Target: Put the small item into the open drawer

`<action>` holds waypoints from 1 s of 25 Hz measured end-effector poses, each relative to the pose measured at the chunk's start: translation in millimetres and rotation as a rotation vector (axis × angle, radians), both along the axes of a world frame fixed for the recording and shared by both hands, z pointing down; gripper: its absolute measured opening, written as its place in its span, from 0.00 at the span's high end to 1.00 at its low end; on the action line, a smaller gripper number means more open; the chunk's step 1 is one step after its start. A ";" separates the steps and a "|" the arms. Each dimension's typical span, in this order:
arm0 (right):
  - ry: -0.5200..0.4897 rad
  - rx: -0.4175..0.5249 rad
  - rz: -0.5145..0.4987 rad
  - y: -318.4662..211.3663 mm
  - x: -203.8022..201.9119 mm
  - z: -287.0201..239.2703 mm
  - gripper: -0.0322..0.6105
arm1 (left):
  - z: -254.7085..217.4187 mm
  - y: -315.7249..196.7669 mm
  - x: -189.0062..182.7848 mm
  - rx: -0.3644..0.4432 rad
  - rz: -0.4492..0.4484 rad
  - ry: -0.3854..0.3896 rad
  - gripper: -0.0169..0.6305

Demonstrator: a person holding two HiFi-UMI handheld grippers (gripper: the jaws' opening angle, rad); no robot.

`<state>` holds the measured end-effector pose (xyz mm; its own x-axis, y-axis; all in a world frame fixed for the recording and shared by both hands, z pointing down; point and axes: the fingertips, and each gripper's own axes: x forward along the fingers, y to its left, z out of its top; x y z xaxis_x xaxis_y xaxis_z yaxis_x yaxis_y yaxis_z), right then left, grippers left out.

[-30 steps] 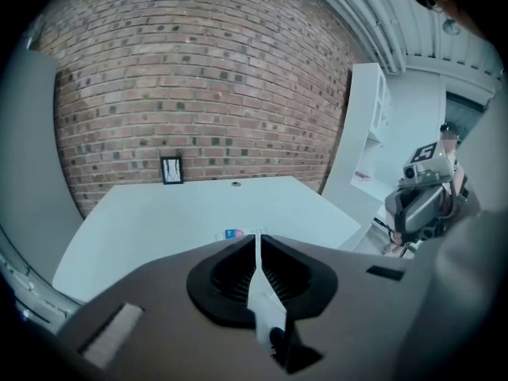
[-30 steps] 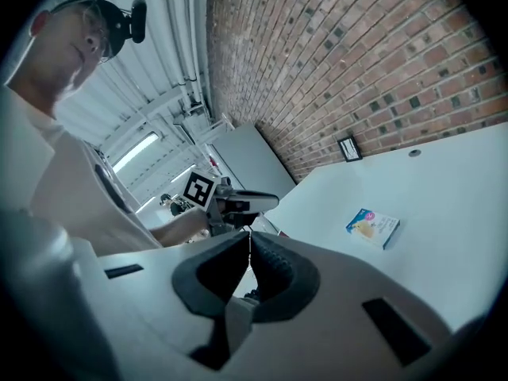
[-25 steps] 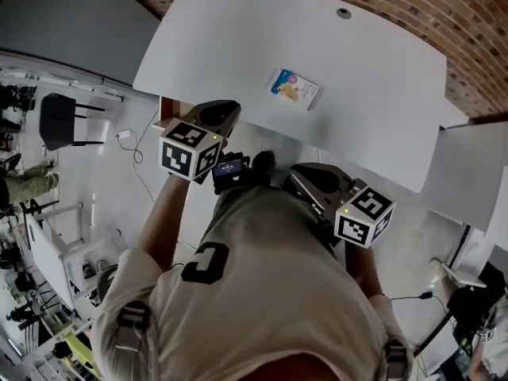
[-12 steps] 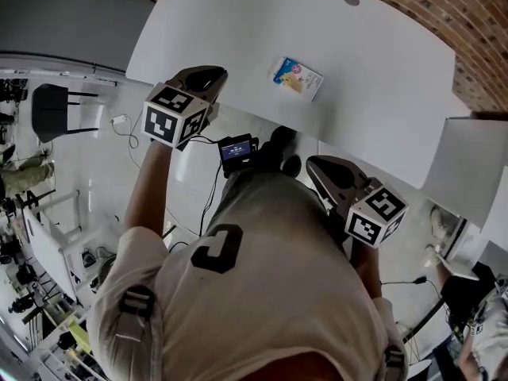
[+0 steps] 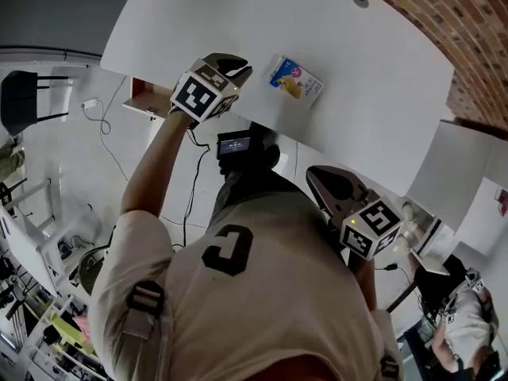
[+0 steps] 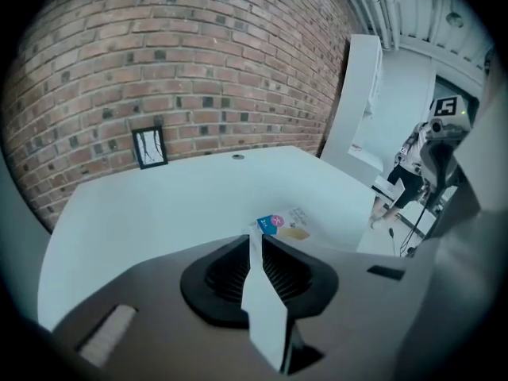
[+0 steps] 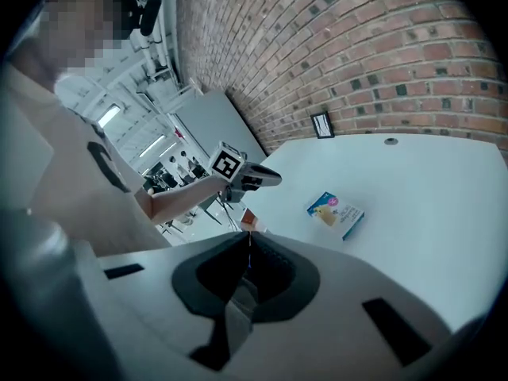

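Note:
The small item is a flat white and blue box (image 5: 294, 79) (image 6: 284, 225) (image 7: 336, 213) lying on the white table (image 5: 238, 14). My left gripper (image 5: 238, 63) (image 6: 255, 240) hangs over the table's near edge, just left of the box and apart from it. Its jaws have just been opening and show a narrow gap with nothing between them. My right gripper (image 5: 317, 177) (image 7: 248, 240) is held back by the person's body, off the table, its jaws together and empty. A brown open drawer (image 5: 147, 99) shows below the table's left corner.
A brick wall (image 6: 198, 62) runs behind the table, with a small framed sign (image 6: 149, 147) against it. A cable hole (image 5: 361, 0) is in the tabletop. A white cabinet (image 5: 456, 177) stands to the right, a black chair (image 5: 32, 101) to the left. Another person (image 5: 464, 324) is at the lower right.
My left gripper has swung forward and to the right, from below the table's edge to over it beside the box. The right gripper has shifted only a little.

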<state>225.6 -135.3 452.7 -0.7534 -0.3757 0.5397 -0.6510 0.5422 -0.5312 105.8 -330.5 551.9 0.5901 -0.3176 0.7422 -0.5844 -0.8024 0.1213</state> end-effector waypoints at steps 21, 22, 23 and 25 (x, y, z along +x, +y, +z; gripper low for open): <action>-0.007 -0.024 0.112 0.4 12.4 2.0 0.94 | 123.3 -9.0 43.7 -0.172 -0.055 -0.097 0.85; -0.012 -0.018 0.112 2.0 13.5 1.7 0.94 | 123.4 -9.3 44.0 -0.169 -0.066 -0.096 0.86; -0.016 -0.013 0.113 3.4 14.2 1.3 0.94 | 123.5 -9.5 43.9 -0.165 -0.077 -0.098 0.88; -0.021 -0.002 0.110 5.1 13.9 -1.2 0.94 | 124.0 -8.9 43.6 -0.159 -0.093 -0.104 0.91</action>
<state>239.4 -130.2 451.5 -0.7190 -0.4554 0.5251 -0.6950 0.4668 -0.5468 149.4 -339.4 675.9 0.4810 -0.2410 0.8429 -0.6709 -0.7201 0.1769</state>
